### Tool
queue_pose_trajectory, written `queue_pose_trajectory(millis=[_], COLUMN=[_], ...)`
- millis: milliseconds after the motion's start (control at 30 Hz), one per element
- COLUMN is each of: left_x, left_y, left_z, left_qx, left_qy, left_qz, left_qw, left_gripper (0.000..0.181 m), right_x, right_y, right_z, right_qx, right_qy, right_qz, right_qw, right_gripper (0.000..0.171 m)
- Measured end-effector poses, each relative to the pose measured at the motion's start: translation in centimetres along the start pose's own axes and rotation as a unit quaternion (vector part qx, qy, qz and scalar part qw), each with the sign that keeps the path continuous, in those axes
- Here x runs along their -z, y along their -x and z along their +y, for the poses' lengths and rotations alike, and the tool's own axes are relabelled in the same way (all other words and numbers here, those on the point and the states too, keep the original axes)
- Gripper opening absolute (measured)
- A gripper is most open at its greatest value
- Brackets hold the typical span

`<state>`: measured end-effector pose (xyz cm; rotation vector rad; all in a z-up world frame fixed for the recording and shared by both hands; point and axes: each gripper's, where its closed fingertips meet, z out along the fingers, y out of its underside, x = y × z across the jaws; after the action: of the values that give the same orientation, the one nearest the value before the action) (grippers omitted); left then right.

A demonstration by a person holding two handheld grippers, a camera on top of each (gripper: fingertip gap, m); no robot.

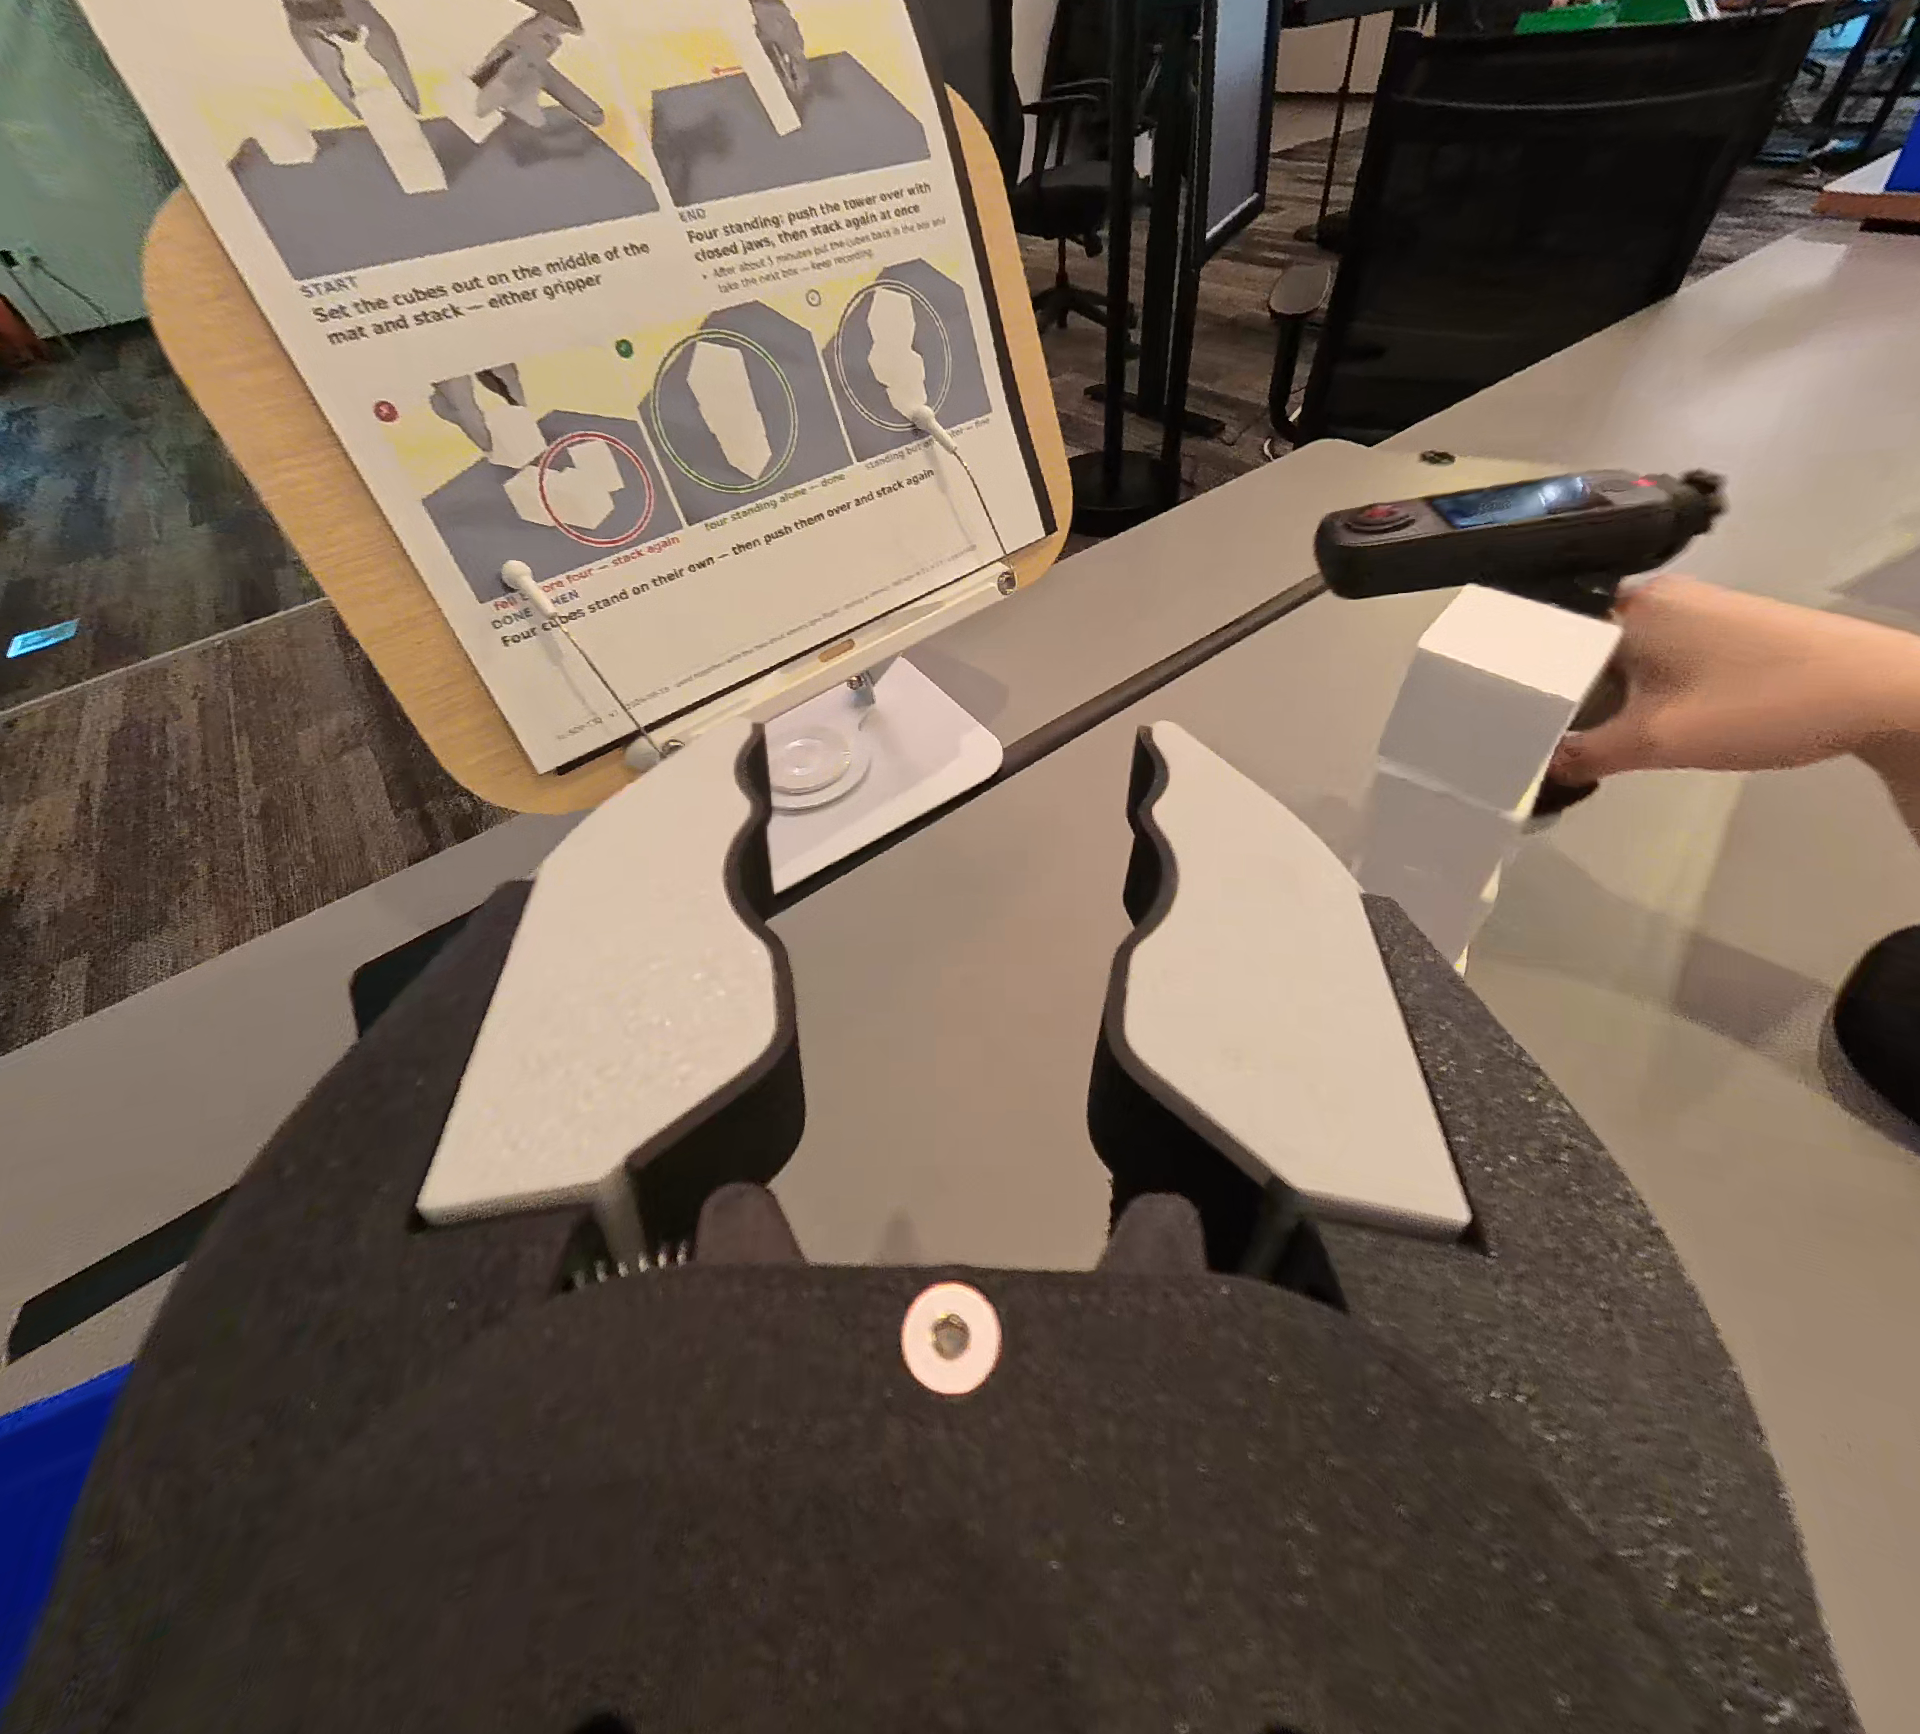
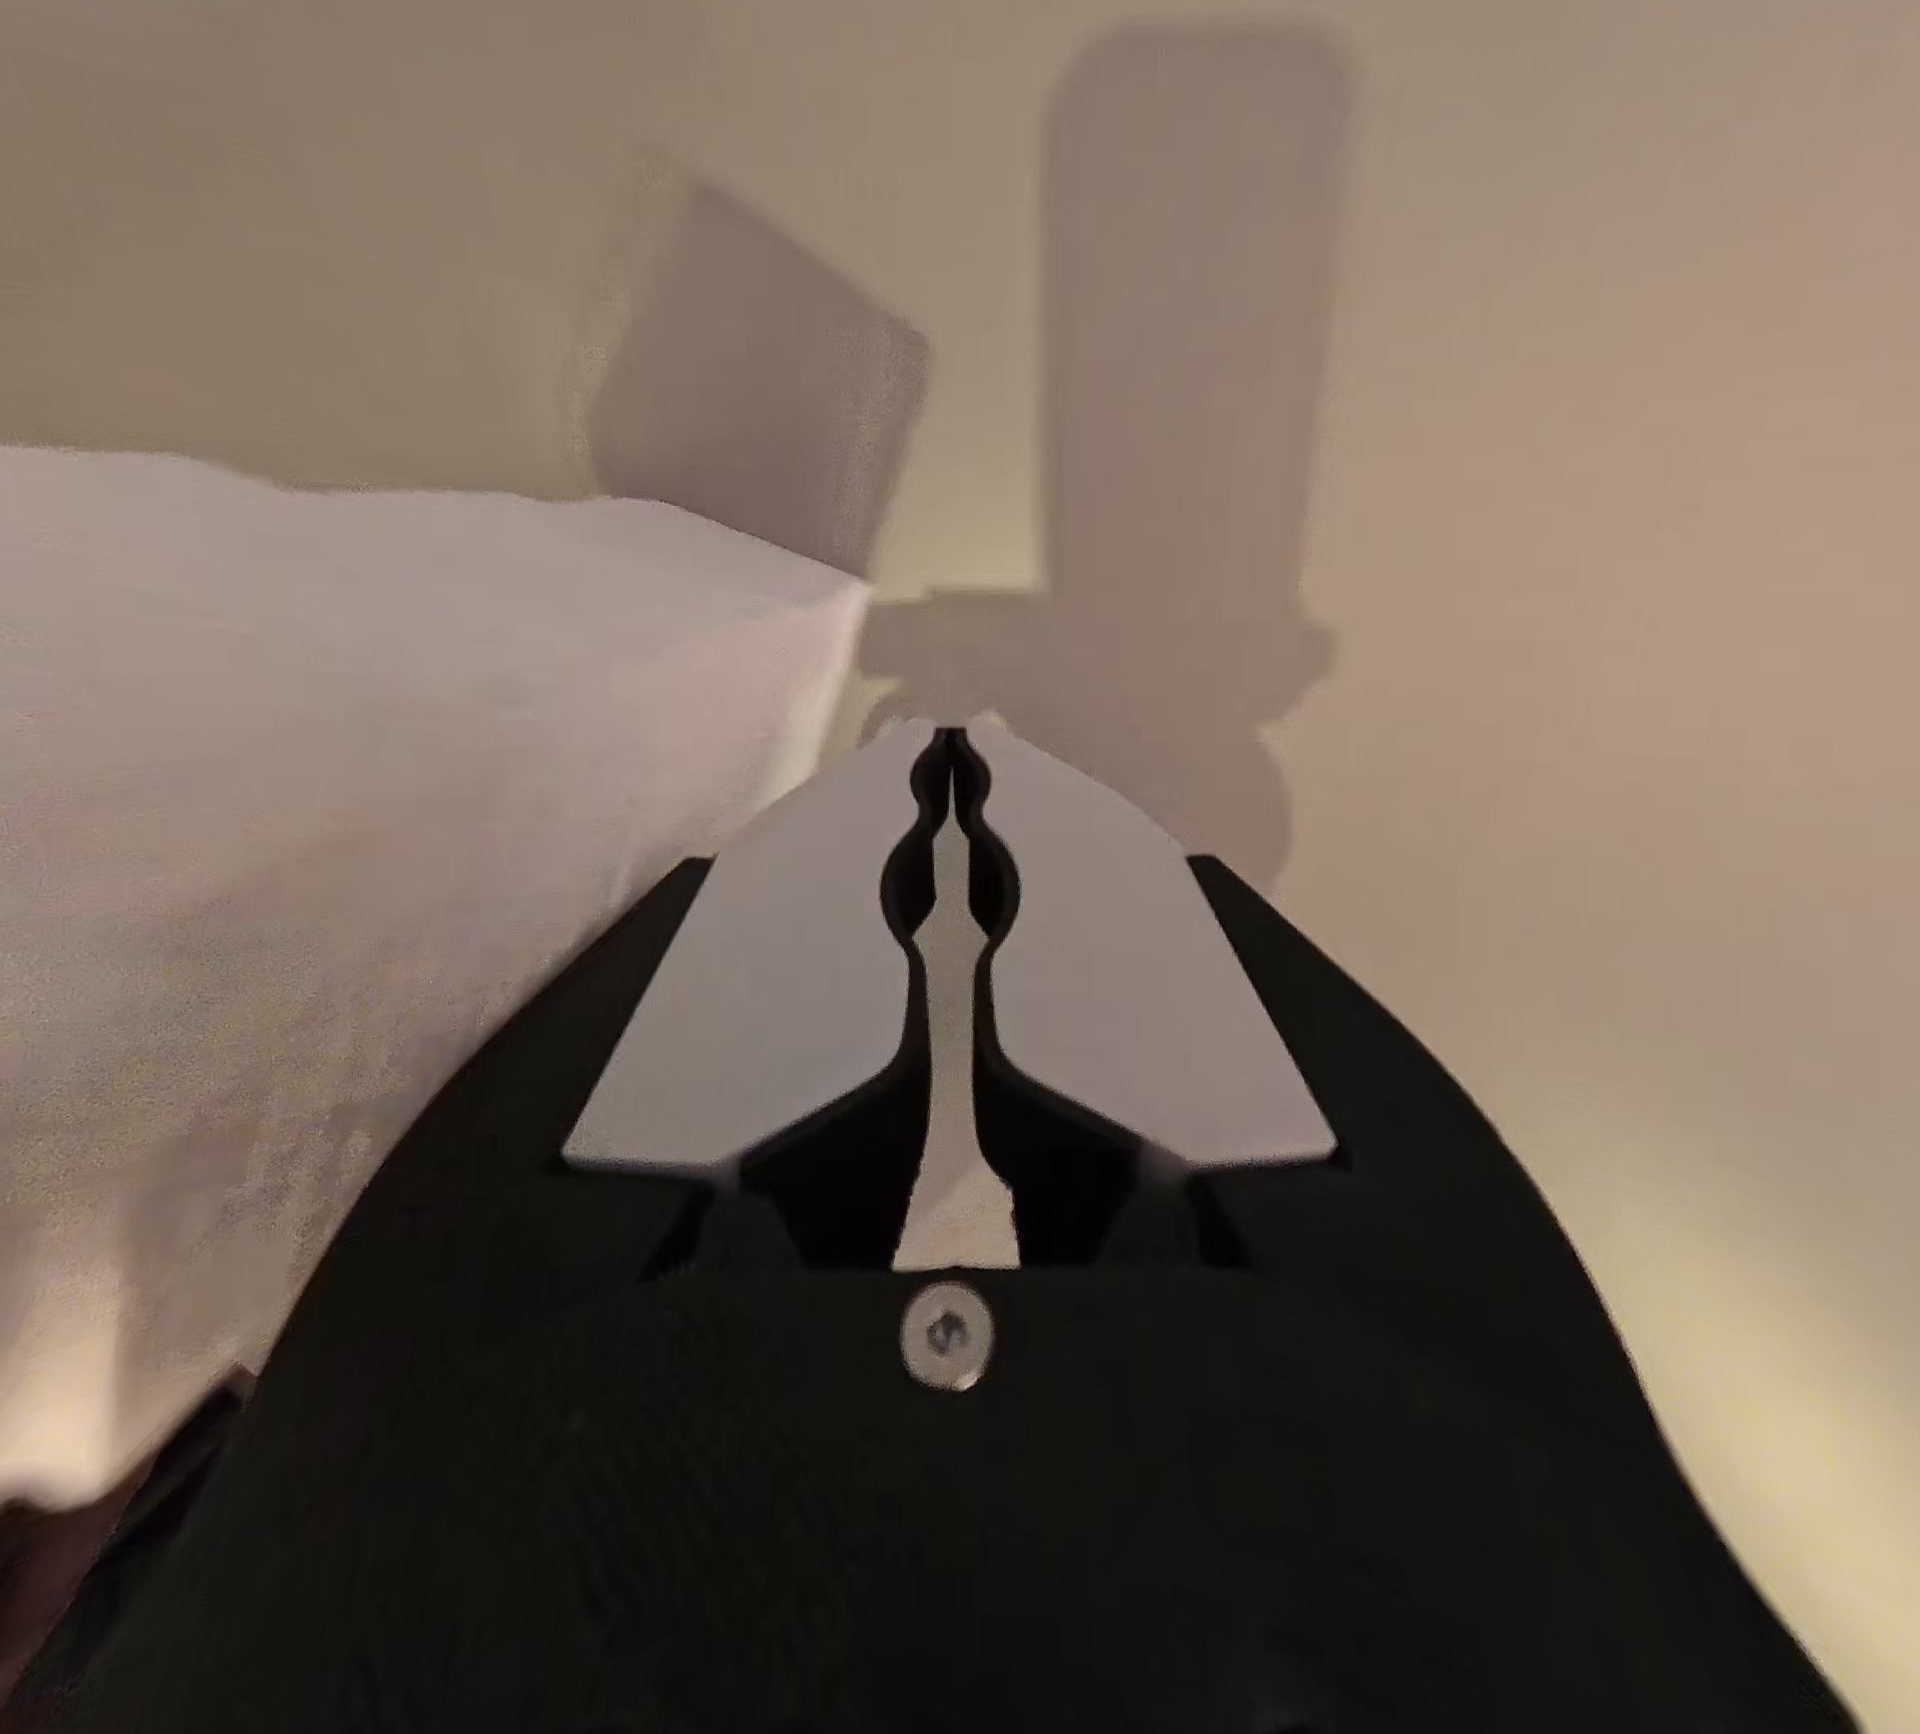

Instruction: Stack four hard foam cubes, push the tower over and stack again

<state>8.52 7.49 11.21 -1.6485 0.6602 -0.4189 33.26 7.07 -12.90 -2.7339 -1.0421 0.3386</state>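
1. Right tool [image 2: 951, 734], pressed together, sits beside the white cube tower [image 1: 1475, 728] near the surface's [image 1: 1714, 396] far right edge; a hard shove could send cubes overboard.
2. Left tool [image 1: 951, 801], spread and empty, hovers apart.

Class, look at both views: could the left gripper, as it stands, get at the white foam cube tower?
Probably yes. The left gripper is open over bare dark mat, with the white foam cube tower off to its right. Only the shut right gripper beside the tower crowds that far side.
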Motion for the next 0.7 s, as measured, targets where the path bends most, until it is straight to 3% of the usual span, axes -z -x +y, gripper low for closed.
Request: queue_pose_trajectory(millis=[133, 467, 600, 667, 700], left_x=[0.3, 1.6, 2.0, 2.4, 2.6], left_y=[0.2, 0.9, -0.6, -2.0, -2.7], left_z=[-0.2, 0.5, 1.3, 1.5, 1.7], left_qx=[0.007, -0.014, -0.033, -0.045, -0.053], left_qy=[-0.007, 0.019, 0.042, 0.049, 0.053], left_qz=[-0.005, -0.028, 0.007, 0.026, 0.035], left_qw=[1.000, 0.999, 0.999, 0.997, 0.997], left_gripper=[0.066, 0.069, 0.070, 0.072, 0.073], right_x=[2.2, 5.4, 7.9, 9.9, 11.1], right_y=[3.9, 2.6, 2.5, 3.0, 3.7], right_z=[-2.3, -2.8, -3.9, -4.8, -5.3], right_qx=[0.036, 0.063, 0.108, 0.150, 0.181], right_qy=[-0.036, -0.097, -0.180, -0.254, -0.299], right_qz=[0.026, 0.077, 0.056, 0.036, 0.021], right_qw=[0.998, 0.990, 0.976, 0.955, 0.937], right_gripper=[0.001, 0.001, 0.001, 0.003, 0.012])
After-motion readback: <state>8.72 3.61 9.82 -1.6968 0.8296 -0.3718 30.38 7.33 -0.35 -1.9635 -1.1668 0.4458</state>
